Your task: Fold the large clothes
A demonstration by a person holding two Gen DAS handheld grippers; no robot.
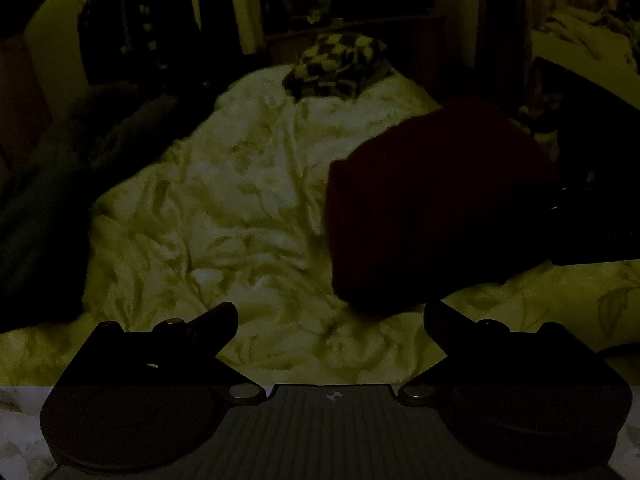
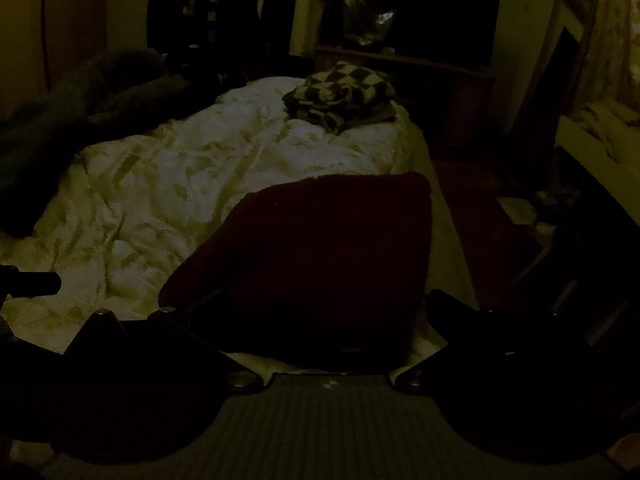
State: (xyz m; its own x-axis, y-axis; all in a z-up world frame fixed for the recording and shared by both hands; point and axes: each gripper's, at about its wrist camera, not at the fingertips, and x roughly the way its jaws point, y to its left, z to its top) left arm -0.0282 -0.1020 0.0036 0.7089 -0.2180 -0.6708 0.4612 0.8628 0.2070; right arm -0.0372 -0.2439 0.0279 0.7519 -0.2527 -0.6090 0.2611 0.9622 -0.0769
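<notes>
- Left wrist view: the room is very dim. The left gripper hangs low over a bed covered by a pale, rumpled duvet with a faint leaf print.
- Its two fingers stand wide apart with nothing between them; only duvet shows in the gap.
- A dark red garment, folded into a thick block, lies on the duvet ahead and to the right, its near edge just beyond the right fingertip.
- A checked black-and-pale cloth sits bunched at the far end of the bed, well apart from the red garment.
- A dark blanket is heaped along the bed's left side.
- Right wrist view: the right gripper is right at the near edge of the dark red garment, which fills the space ahead of it near the bed's right edge.
- Its fingers are spread wide; the cloth lies between and beyond them, and in this darkness I cannot tell whether they touch it.
- The checked cloth lies at the far end, the duvet to the left, and the dark blanket at the far left.
</notes>
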